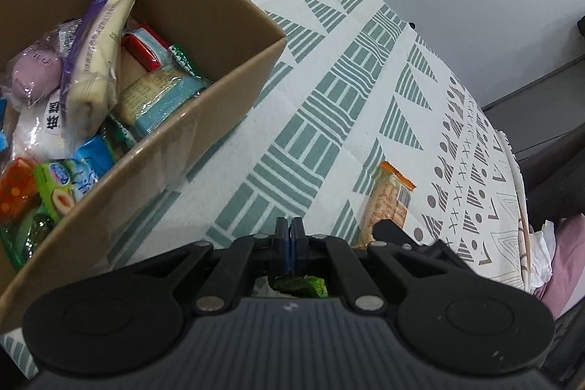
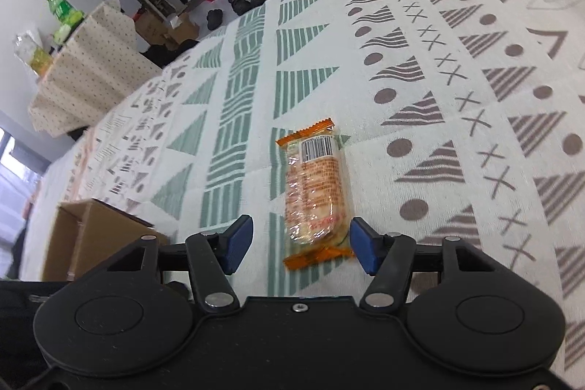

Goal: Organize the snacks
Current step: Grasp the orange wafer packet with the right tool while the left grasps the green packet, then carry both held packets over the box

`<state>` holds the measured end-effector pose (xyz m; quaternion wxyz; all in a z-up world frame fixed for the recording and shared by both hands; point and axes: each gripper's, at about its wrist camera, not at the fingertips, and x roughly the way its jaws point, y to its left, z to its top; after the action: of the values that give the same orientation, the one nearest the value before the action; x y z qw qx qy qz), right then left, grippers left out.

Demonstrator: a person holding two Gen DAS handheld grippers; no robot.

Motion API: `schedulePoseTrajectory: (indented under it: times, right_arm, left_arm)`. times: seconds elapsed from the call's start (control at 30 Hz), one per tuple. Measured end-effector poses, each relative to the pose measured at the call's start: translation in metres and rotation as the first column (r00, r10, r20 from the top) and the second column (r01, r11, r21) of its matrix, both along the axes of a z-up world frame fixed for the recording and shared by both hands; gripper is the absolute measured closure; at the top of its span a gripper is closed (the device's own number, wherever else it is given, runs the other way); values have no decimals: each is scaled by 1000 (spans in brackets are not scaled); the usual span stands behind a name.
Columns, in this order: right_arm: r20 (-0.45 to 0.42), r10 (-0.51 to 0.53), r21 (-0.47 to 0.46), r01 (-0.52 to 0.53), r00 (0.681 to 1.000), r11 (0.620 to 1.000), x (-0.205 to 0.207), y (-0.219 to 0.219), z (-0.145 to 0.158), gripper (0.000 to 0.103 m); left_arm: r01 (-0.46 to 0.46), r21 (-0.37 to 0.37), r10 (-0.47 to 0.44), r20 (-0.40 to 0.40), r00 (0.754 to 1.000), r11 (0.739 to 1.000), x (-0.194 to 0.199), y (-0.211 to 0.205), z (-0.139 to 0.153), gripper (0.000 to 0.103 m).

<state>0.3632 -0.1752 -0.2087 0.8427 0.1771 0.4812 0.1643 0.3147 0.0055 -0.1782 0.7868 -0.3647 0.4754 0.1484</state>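
Orange-ended biscuit packet (image 2: 316, 192): we see it lying flat on the patterned tablecloth (image 2: 457, 119).
Right gripper (image 2: 300, 245): spread wide, straddling the packet's near end.
Left gripper (image 1: 289, 245): clenched, empty, beside the snack-filled cardboard box (image 1: 204, 119).

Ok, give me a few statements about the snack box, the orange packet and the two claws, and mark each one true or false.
1. The right claw is open, with the near end of the orange packet between its fingers. True.
2. The left claw is wide open. False: its fingers are pressed together, with nothing visible between the tips.
3. The cardboard box already holds several wrapped snacks. True.
4. The orange packet lies inside the box. False: it lies on the patterned cloth, apart from the box.
5. The box is closed with flaps. False: its top is open.
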Motion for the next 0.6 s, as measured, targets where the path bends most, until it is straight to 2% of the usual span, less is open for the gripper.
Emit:
schedulePoseTrajectory:
  times: [0.13,0.17,0.23,0.3,0.4,0.6]
  right_arm:
    - [28,1,-42,0,1000,999,2,8,-6,46]
    - [40,10,-62,-8,999,998,2,11,-6,49]
    - [44,28,-96,-24,999,995,2,16,-8,63]
    - [32,29,-89,-26,999,996,2,14,-8,69]
    - [4,30,-79,-30,1000,996,0,10,-5,70]
    - [-18,43,-47,-44,999,998,-10,8,6,71]
  left_arm:
    - [-2,-9,2,-6,1000,1000,2,6,-3,103]
    - [-3,-9,3,-6,1000,1000,2,8,-3,103]
    - [-6,-7,6,-4,1000,1000,0,11,-4,103]
    - [-13,-3,13,-7,1000,1000,-1,14,-5,103]
    - [-21,3,21,-15,1000,1000,-3,15,-3,103]
    - [-11,13,11,24,1000,1000,-11,10,10,103]
